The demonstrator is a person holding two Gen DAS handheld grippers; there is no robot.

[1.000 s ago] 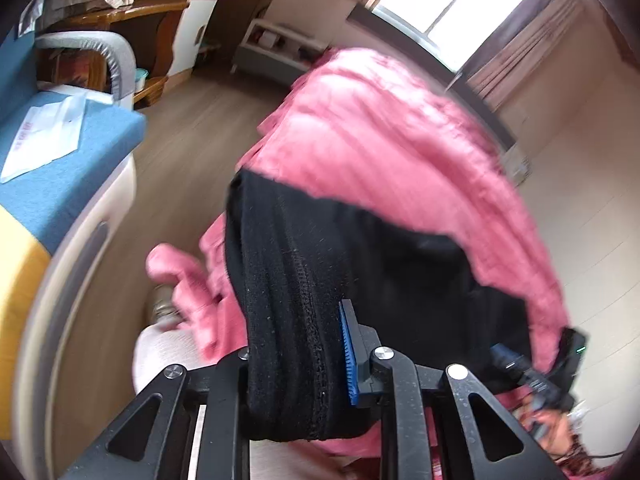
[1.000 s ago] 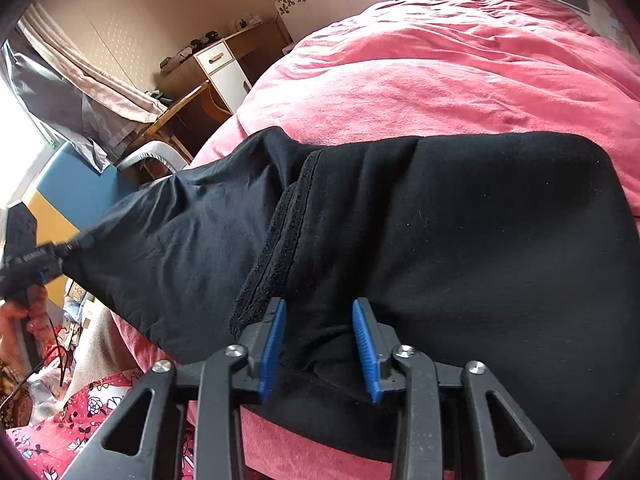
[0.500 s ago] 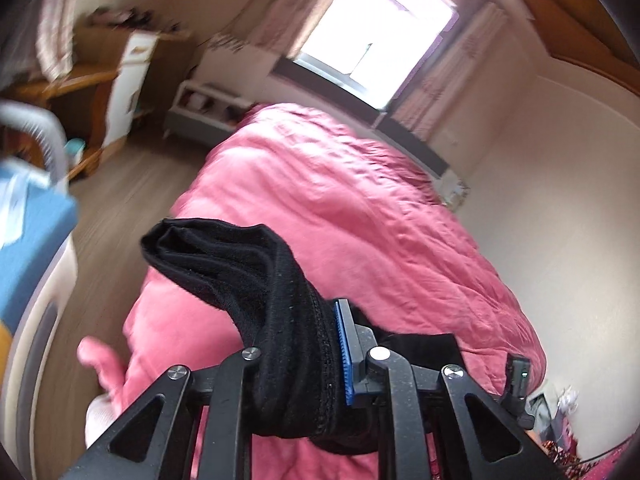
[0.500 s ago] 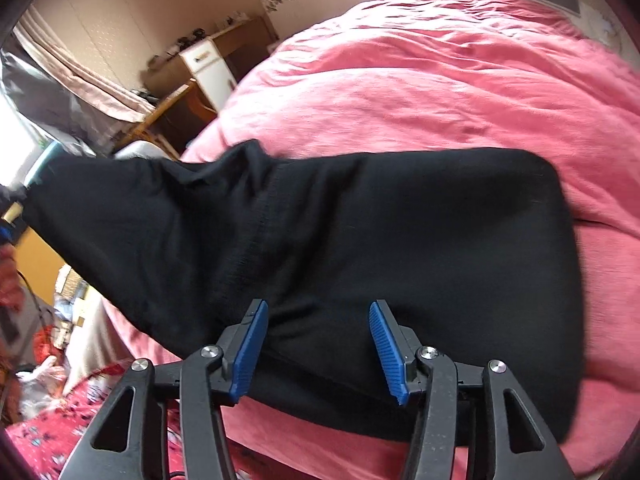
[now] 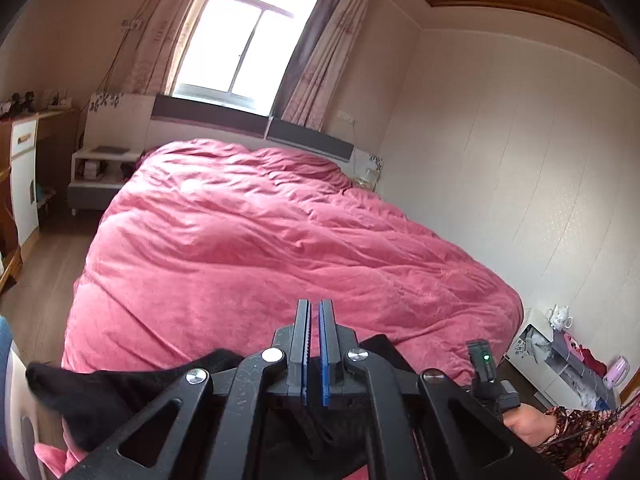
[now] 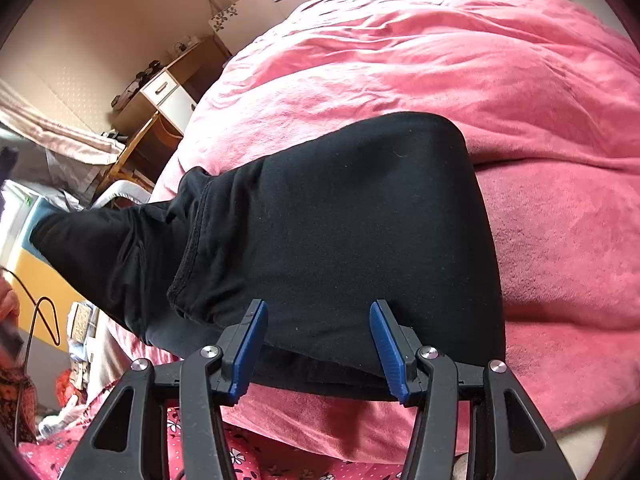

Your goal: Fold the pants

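The black pants [image 6: 340, 220] lie folded on the pink duvet [image 6: 500, 80] near the bed's front edge. Their one end trails off to the left past the bed's side. My right gripper [image 6: 318, 306] stands open just over the near edge of the pants, its blue pads [image 6: 248, 344] apart and not pressing the cloth. In the left wrist view my left gripper [image 5: 315, 304] is shut with nothing between its pads, raised above the bed. Under it, a part of the pants [image 5: 100, 396] shows at the lower left.
The pink duvet [image 5: 260, 248] covers the whole bed under a window [image 5: 244, 44]. A white nightstand [image 5: 100, 168] and a wooden desk [image 6: 160, 92] stand at the left. A low white shelf [image 5: 560, 360] stands by the right wall. A person's hand [image 5: 528, 426] holds the right gripper.
My left gripper let go of the pants' end, closed empty and rose to face the bed. The right gripper opened wider and shifted along the pants' near edge. The freed end dropped.
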